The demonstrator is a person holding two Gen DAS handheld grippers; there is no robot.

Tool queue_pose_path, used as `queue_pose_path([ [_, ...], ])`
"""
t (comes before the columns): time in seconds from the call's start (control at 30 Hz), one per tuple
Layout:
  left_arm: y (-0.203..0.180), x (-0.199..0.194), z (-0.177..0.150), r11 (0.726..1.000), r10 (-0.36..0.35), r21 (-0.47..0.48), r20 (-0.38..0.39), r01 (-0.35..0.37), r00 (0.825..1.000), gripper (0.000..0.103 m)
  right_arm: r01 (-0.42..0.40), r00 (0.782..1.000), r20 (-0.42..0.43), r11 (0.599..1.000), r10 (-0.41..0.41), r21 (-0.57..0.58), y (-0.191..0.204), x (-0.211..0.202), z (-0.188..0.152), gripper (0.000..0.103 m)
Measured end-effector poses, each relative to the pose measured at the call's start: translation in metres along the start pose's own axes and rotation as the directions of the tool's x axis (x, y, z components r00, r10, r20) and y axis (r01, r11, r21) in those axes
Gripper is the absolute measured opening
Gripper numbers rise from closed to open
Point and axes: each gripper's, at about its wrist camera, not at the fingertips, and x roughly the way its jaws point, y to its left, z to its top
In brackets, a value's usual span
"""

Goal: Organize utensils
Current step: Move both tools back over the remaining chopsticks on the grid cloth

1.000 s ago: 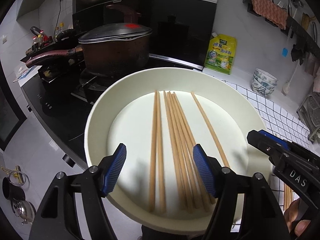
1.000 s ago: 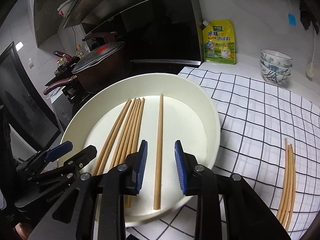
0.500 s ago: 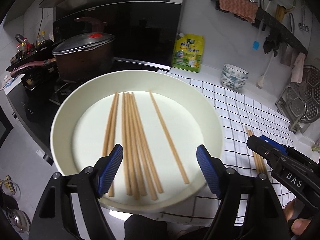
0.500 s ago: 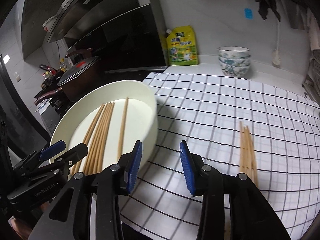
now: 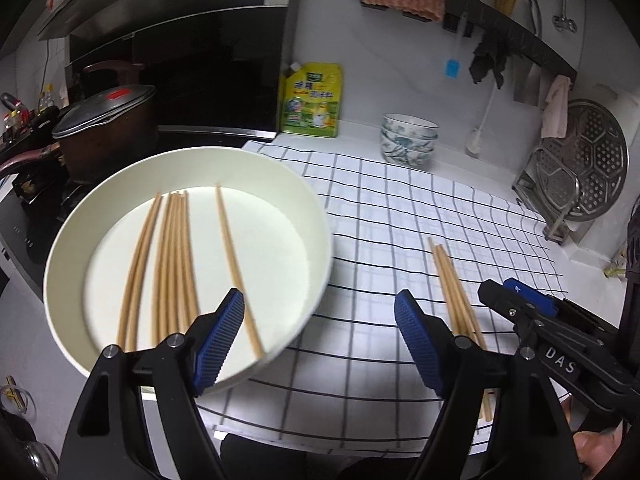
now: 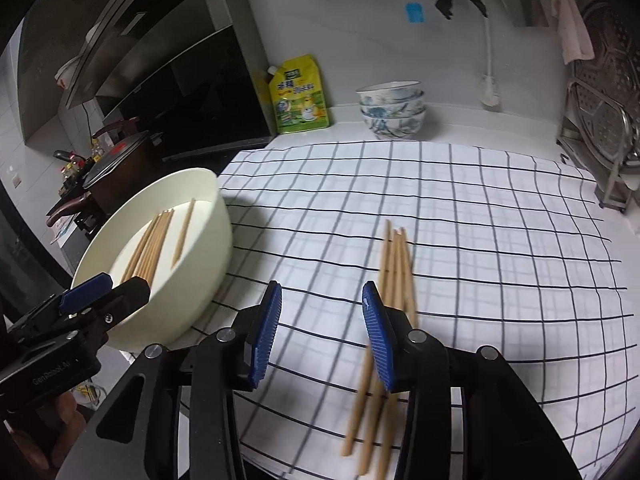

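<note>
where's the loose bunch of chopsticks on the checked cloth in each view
Left wrist view: the loose chopsticks lie right of centre on the checked cloth, partly behind the left claw's right finger.
Right wrist view: the loose chopsticks lie at centre, running down behind the right claw's right finger.
Shared landmark: the yellow pouch against the back wall, left of the stacked bowls.
</note>
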Motion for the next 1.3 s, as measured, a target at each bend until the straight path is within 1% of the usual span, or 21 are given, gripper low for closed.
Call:
queue_pose_path([
  [0.27,-0.034,0.011,-0.005,0.999,-0.036,0.038,-0.022,0.037,0.999,0.076,0.032,0.999,-0.009,0.999,-0.032,0.029,-0.037,-0.001,-0.006,0.041],
  [0.43,-0.047,0.016,-0.008,0.998,-0.039,0.057,-0.033,0.041,0.999,0.076,0.04,0.999,-0.015,0.999,-0.04,0.028,-0.048,0.0,-0.007,0.041],
  [0.6,-0.053,0.024,-0.012,0.998,-0.037,0.053,-0.052,0.04,0.998,0.076,0.05,0.998,-0.029,0.998,-0.05,0.022,-0.056,0.004,-0.009,0.041],
  [1.03,-0.063,0.036,-0.02,0.998,-0.002,0.06,-0.078,0.007,0.997,0.076,0.051,0.998,-0.046,0.998,-0.05,0.026,-0.069,0.013,-0.016,0.043],
  [1.17,-0.064,0.039,-0.022,0.999,0.01,0.054,-0.084,-0.005,0.996,0.076,0.05,0.997,-0.066,0.998,-0.048,0.025,-0.074,0.017,-0.019,0.043],
  [1.3,-0.065,0.042,-0.026,0.999,0.022,0.048,-0.092,-0.018,0.995,0.077,0.051,0.996,-0.073,0.998,-0.05,0.02,-0.077,0.017,-0.02,0.046],
])
